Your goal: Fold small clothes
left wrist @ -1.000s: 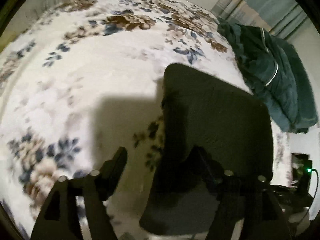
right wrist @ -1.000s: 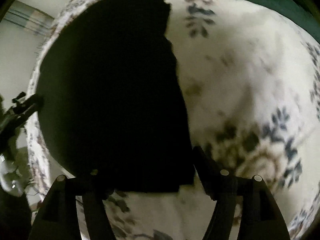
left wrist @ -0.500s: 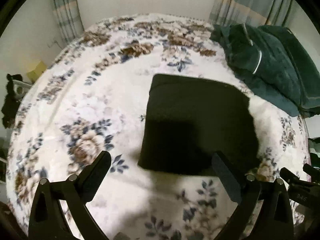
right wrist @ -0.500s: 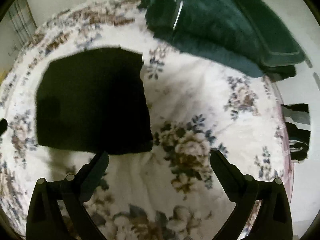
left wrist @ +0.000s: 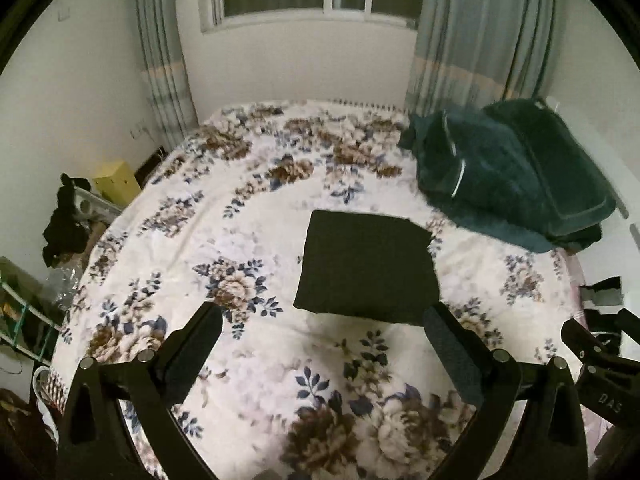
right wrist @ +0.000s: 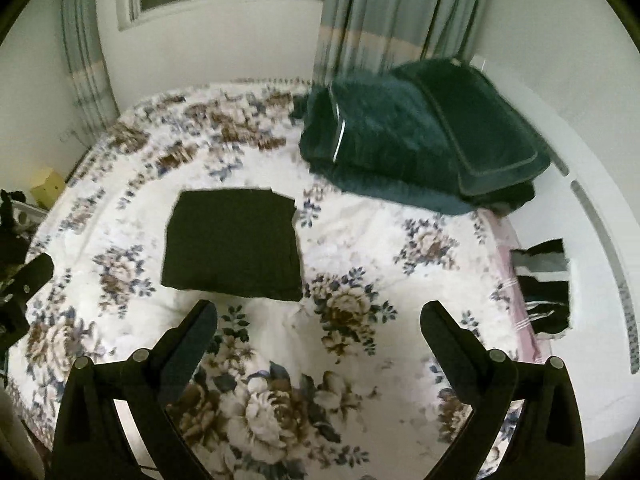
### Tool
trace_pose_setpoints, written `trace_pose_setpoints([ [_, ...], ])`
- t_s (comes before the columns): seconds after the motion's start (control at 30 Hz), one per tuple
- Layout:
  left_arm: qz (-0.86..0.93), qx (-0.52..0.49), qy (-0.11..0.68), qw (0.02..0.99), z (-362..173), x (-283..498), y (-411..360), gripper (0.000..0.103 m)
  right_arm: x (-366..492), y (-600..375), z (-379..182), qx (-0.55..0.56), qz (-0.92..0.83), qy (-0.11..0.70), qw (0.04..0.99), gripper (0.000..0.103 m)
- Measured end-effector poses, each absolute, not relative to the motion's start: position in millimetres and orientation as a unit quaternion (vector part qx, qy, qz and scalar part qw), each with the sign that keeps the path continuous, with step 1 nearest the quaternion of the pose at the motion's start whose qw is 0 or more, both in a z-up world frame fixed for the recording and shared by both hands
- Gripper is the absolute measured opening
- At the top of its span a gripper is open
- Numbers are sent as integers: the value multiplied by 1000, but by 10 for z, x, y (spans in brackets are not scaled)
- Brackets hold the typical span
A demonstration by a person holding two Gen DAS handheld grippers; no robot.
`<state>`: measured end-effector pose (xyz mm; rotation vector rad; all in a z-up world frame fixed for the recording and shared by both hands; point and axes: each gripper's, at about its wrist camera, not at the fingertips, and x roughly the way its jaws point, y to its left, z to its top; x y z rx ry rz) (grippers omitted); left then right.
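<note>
A small black garment (left wrist: 366,266) lies folded into a flat square on the floral bedspread (left wrist: 224,240); it also shows in the right wrist view (right wrist: 234,240). My left gripper (left wrist: 320,332) is open and empty, held above the bed, short of the garment's near edge. My right gripper (right wrist: 318,322) is open and empty, raised above the bed, near and to the right of the garment. The right gripper's body (left wrist: 600,364) shows at the right edge of the left wrist view.
A dark green folded blanket and pillow pile (left wrist: 508,176) sits at the bed's far right (right wrist: 420,148). A window and curtains (left wrist: 480,28) stand behind the bed. A yellow box (left wrist: 114,180) and clutter (left wrist: 64,224) are left of the bed. Dark clothes (right wrist: 544,280) hang at the right.
Both grippers let go of the black garment, opened wide and pulled up and back from the bed. The garment now lies flat and folded.
</note>
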<state>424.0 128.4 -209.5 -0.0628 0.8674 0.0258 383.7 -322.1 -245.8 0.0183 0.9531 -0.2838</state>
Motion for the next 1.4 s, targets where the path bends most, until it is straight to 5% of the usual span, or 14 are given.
trace_pose_setpoints([
  [0.63, 1, -20, 337, 941, -817, 2729, 1136, 103, 1959, -2955, -534, 8, -117, 339, 934, 103],
  [1.4, 4, -22, 305, 952, -547, 2272, 1026, 103, 1487, -3092, -210, 17, -100, 315, 944, 103],
])
